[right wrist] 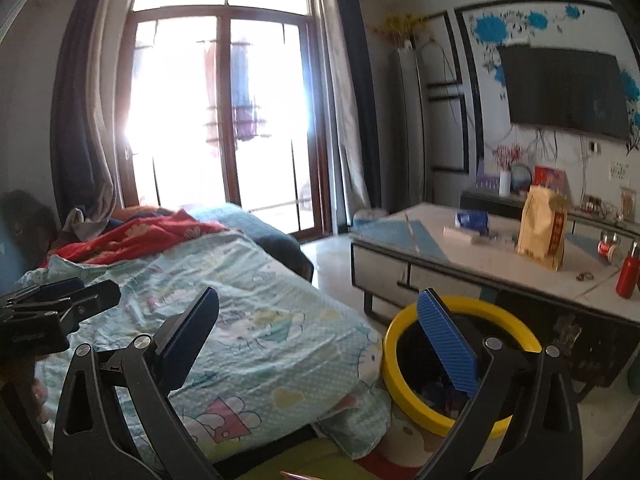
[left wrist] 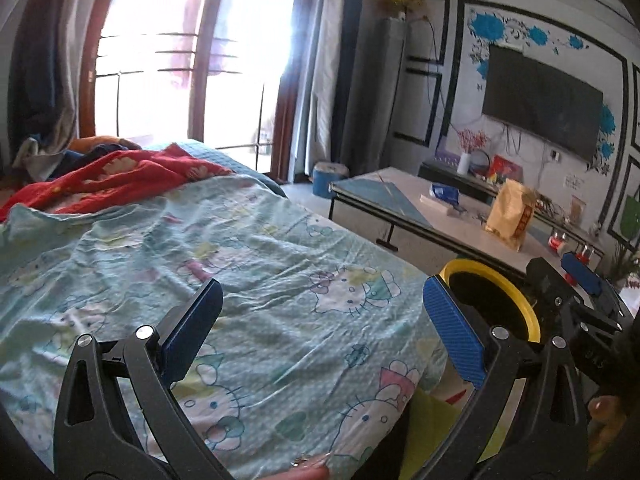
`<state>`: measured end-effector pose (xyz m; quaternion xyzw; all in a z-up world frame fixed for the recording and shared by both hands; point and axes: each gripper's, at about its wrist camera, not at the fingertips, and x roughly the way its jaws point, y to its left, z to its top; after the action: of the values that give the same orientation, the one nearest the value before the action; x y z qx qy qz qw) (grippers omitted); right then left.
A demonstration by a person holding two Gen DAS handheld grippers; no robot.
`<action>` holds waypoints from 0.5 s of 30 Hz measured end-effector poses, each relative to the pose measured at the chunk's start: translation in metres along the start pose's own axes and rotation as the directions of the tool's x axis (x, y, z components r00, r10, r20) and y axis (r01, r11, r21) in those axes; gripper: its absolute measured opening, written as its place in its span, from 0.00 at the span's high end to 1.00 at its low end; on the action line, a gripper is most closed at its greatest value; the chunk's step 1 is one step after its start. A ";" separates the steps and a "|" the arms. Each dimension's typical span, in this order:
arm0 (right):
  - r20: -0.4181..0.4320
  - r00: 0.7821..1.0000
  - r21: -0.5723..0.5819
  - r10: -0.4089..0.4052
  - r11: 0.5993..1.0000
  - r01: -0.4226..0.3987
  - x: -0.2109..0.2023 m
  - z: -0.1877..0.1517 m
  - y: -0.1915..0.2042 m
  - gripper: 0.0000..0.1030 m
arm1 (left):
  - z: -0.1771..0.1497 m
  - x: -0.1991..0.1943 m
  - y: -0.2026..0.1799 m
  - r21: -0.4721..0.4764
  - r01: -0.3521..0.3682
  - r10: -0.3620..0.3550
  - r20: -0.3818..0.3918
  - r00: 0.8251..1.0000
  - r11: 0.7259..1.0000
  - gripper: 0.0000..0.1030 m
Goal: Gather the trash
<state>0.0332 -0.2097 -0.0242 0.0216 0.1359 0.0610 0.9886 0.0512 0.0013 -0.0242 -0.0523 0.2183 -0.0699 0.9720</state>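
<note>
Bin [right wrist: 404, 390], yellow-rimmed with a dark inside, stands on the floor between the bed [right wrist: 256, 320] and the low table [right wrist: 500, 276], touching the hanging edge of the sheet [left wrist: 240, 264]. Something blue lies in it, too dim to name. Right gripper [right wrist: 320, 330] hangs over the bed's edge and the bin, fingers wide apart, holding nothing; its blue right pad [right wrist: 446, 340] crosses the bin's mouth. Left gripper [left wrist: 322, 326] hovers above the cartoon-print sheet, likewise spread and empty, with the bin [left wrist: 494, 306] just behind its right pad. No loose trash shows on the sheet. Farther off, a red blanket [left wrist: 116, 178] is bunched at the bed's far end. On the table stand a tan paper bag [right wrist: 542, 226], a blue packet [right wrist: 472, 220] and a red bottle [right wrist: 628, 276].
</note>
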 end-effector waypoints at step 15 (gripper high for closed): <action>0.046 0.998 -0.027 -0.043 0.999 0.044 -0.017 -0.006 0.002 0.06 | -0.007 -0.011 -0.007 0.025 0.032 -0.034 0.065 0.997 0.999 0.11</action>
<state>0.0155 -0.2099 -0.0253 0.0060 0.1131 0.0408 0.9927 0.0373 -0.0040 -0.0253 -0.0466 0.1845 -0.0867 0.9779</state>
